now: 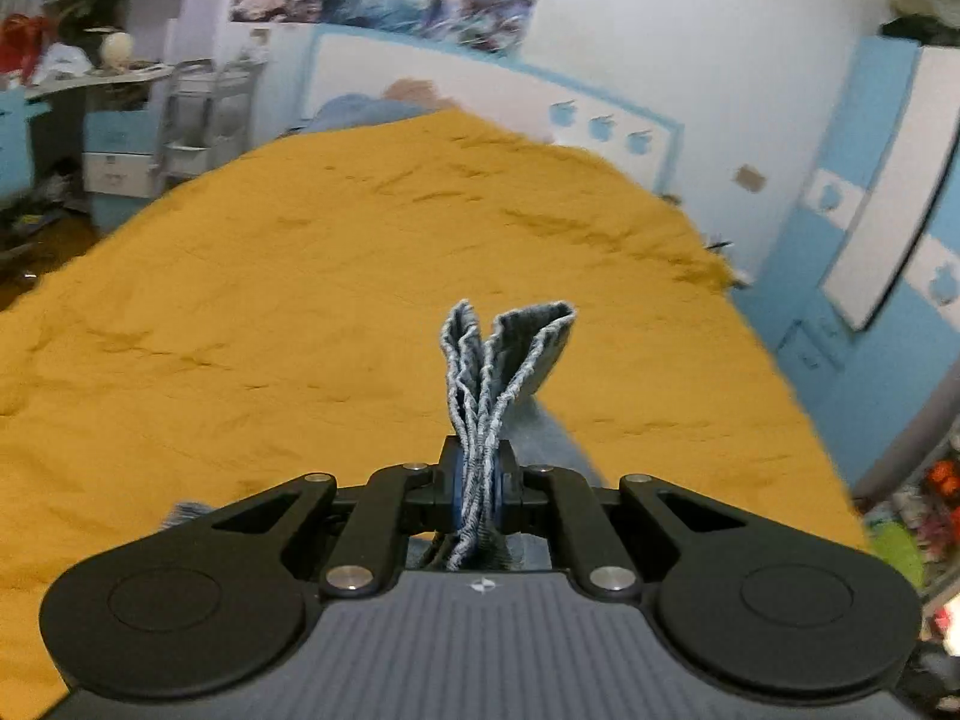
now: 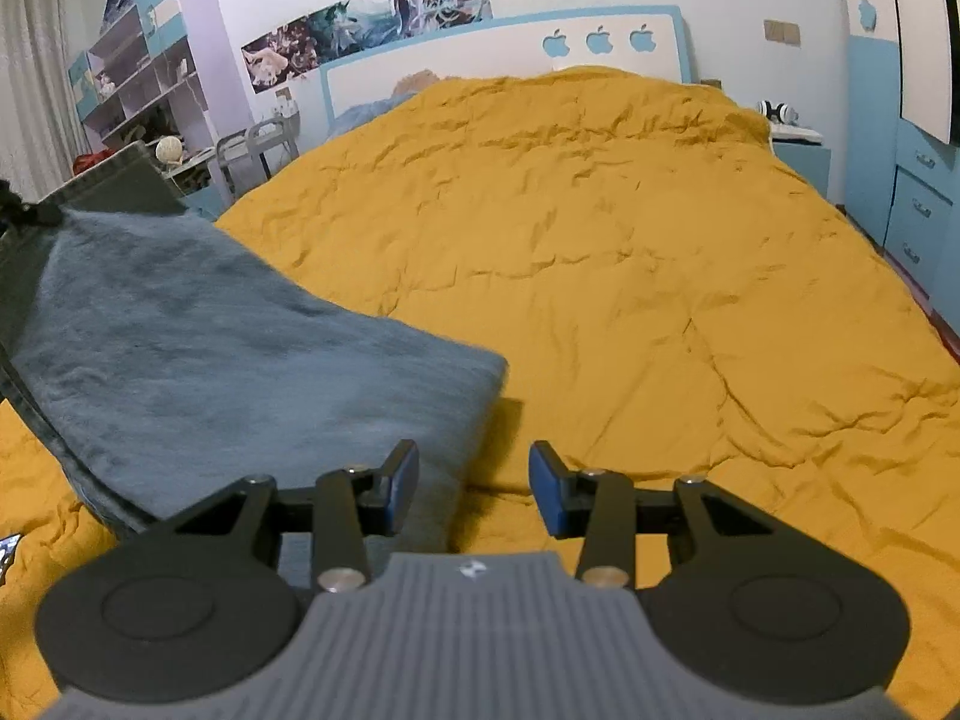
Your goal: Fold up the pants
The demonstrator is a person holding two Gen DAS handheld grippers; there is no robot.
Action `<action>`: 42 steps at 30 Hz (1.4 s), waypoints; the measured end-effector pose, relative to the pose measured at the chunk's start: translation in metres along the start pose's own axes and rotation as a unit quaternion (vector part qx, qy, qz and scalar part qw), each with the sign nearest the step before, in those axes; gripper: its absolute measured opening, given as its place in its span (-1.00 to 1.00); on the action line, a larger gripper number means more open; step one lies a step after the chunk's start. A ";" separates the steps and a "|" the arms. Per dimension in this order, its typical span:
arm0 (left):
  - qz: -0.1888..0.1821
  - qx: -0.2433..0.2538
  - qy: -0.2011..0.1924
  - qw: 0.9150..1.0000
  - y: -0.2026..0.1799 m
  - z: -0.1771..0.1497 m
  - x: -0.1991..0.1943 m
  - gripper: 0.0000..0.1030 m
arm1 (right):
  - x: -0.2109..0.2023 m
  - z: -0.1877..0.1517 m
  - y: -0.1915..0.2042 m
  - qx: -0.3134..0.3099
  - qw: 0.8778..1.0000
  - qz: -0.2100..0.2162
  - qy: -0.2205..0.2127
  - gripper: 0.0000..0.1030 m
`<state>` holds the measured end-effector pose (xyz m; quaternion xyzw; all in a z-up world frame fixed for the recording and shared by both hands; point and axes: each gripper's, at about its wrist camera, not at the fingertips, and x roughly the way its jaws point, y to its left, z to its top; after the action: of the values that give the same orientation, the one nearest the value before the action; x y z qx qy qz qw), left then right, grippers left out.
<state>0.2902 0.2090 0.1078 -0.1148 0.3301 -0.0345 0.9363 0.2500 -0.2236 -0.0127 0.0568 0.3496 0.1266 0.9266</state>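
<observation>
Blue-grey denim pants (image 1: 510, 354) are pinched in my left gripper (image 1: 477, 471), which is shut on several bunched layers of their edge. The fabric stands up past the fingertips and hangs below, lifted over the yellow bedspread (image 1: 270, 300). In the right wrist view the pants (image 2: 240, 348) slope from a raised upper left corner down onto the bedspread (image 2: 630, 240). My right gripper (image 2: 474, 483) is open just above the bed at the pants' near right corner. Its left blue pad (image 2: 401, 483) is over the fabric edge, and only bedspread shows between the pads.
A white and blue headboard (image 2: 510, 42) stands at the far end of the bed. Shelves and a desk (image 2: 138, 90) with a metal cart (image 2: 258, 144) are to the left. A nightstand with headphones (image 2: 780, 114) and a blue wardrobe (image 2: 918, 120) are to the right.
</observation>
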 end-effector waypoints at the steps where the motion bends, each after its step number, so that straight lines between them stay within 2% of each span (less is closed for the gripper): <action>1: 0.015 0.005 0.004 1.000 0.011 -0.002 0.005 -0.82 | 0.003 0.000 0.000 0.000 1.000 0.000 0.003 -0.26; 5: 0.066 -0.024 0.046 0.996 0.059 -0.011 0.032 -0.82 | 0.013 -0.002 -0.001 -0.002 1.000 -0.005 0.014 -0.27; 9: 0.107 -0.066 0.066 0.990 0.104 -0.022 0.047 -0.82 | 0.025 -0.004 -0.002 -0.002 1.000 -0.013 0.026 -0.27; 13: 0.132 -0.050 0.081 0.987 0.125 -0.025 0.064 -0.82 | 0.040 -0.006 -0.001 -0.003 0.999 -0.016 0.040 -0.27; 18: 0.142 -0.060 0.110 0.982 0.149 -0.047 0.106 -0.82 | 0.064 -0.006 0.011 -0.011 0.998 0.005 0.054 -0.32; 21: 0.148 -0.080 0.126 0.978 0.161 -0.061 0.124 -0.81 | 0.082 -0.001 0.025 -0.028 0.997 0.032 0.065 -0.46; 25: 0.141 -0.092 0.126 0.978 0.172 -0.078 0.128 -0.78 | 0.113 0.016 0.047 -0.059 0.994 0.062 0.062 -0.47; 28: 0.136 -0.099 0.127 0.977 0.180 -0.083 0.134 -0.78 | 0.142 0.033 0.062 -0.071 0.992 0.093 0.055 -0.62; 30: 0.133 -0.109 0.130 0.977 0.185 -0.087 0.134 -0.78 | 0.169 0.043 0.074 -0.081 0.989 0.109 0.059 -0.63; 34: 0.127 -0.123 0.126 0.976 0.198 -0.095 0.139 -0.77 | 0.230 0.046 0.076 -0.085 0.991 0.065 0.085 -0.56; 35: 0.123 -0.128 0.124 0.976 0.201 -0.098 0.139 -0.77 | 0.244 0.044 0.072 -0.081 0.991 0.057 0.093 -0.40; 38: 0.107 -0.150 0.118 0.976 0.212 -0.107 0.141 -0.74 | 0.279 0.034 0.063 -0.075 0.988 0.050 0.123 -0.40; 42: 0.112 -0.155 0.116 0.975 0.212 -0.110 0.143 -0.70 | 0.303 0.026 0.070 -0.088 0.986 0.035 0.139 -0.40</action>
<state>0.3302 0.3738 -0.1134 -0.2157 0.4488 0.1091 0.8603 0.4727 -0.0740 -0.1711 -0.0312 0.4605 0.1957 0.8653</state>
